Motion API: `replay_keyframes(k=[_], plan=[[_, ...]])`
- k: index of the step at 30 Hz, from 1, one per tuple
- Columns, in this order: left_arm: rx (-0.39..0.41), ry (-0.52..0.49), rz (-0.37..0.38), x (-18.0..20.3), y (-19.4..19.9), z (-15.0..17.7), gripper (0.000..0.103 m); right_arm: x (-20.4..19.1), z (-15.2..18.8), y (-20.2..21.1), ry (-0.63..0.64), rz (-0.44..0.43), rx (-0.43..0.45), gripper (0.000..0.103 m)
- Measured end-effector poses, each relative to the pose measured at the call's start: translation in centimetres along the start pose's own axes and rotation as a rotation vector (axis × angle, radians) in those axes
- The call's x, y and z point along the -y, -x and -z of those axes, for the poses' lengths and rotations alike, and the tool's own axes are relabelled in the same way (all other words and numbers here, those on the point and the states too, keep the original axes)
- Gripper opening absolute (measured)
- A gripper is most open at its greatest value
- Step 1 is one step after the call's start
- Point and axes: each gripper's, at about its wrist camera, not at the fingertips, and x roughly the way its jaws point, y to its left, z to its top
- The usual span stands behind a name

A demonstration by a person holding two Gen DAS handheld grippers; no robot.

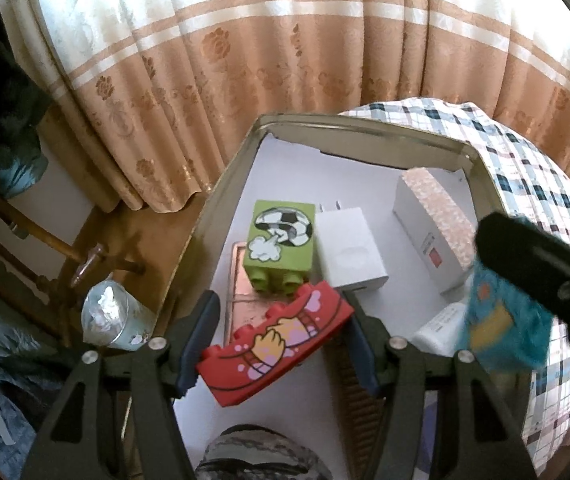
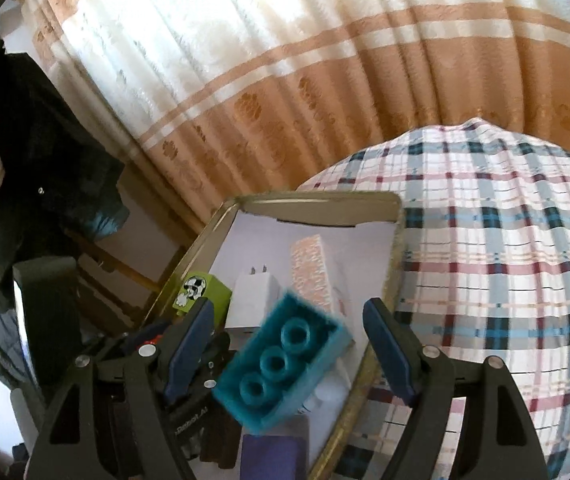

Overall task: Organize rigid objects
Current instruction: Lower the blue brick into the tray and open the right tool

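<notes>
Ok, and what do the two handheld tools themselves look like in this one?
Both match. The left tool and right tool have black angular frames with triangular cut-outs, round silver screws at the joints, and flat dark-blue pads lining the fingers. The right wrist view shows white lettering on the left tool's black body, only partly readable. No cables, hands or sleeves show.

In the tray (image 1: pixel 221 184), the football-print block (image 1: pixel 281 246) stands on a flat card (image 1: pixel 241 280), with the plug adapter (image 1: pixel 351 248) touching its right side and the long box (image 1: pixel 433 232) further right. The tray rests on the checked bedcover (image 2: pixel 505 240), curtain (image 1: pixel 285 60) behind. A glass cup (image 1: pixel 113 316) sits left of the tray.
</notes>
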Motion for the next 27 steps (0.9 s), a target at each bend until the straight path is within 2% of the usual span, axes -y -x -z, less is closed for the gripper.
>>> replay_keyframes(k=[6, 11, 16, 18, 22, 27], plan=[[0.005, -0.006, -0.002, 0.3, 0.0, 0.0, 0.061, 0.2, 0.0, 1.8, 0.004, 0.086, 0.073, 0.079], [0.018, -0.018, 0.015, 0.7, 0.4, -0.1, 0.061, -0.3, 0.0, 2.6, -0.002, 0.120, 0.123, 0.079], [0.006, 0.012, 0.086, 0.5, 0.7, -0.1, 0.063, -1.1, 0.4, 3.2, 0.000, 0.153, 0.164, 0.079], [0.012, 0.014, 0.085, 0.4, 0.8, -0.1, 0.072, -1.0, 0.6, 3.6, -0.012, 0.157, 0.178, 0.079], [0.055, 0.002, 0.076, 0.6, 1.7, -0.1, 0.099, -0.8, 1.0, 4.3, -0.034, 0.165, 0.190, 0.079], [0.090, -0.027, 0.061, 0.8, 2.9, 0.3, 0.102, -1.1, 1.7, 5.0, -0.047, 0.175, 0.194, 0.079]])
